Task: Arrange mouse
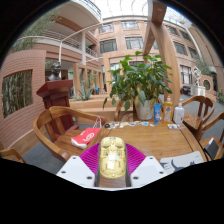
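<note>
A pale yellow mouse (112, 157) sits between my two fingers, its sides pressed by the magenta pads (93, 158). My gripper (112, 165) is shut on the mouse and holds it above the near edge of a wooden table (150, 140). The mouse points away from me, its buttons and wheel facing up.
A red and white packet (87, 136) lies on the table just ahead to the left. A potted plant (140, 85), bottles (158, 112) and a white jug (178, 114) stand at the table's far side. Wooden chairs (50, 125) flank the table. Brick buildings rise behind.
</note>
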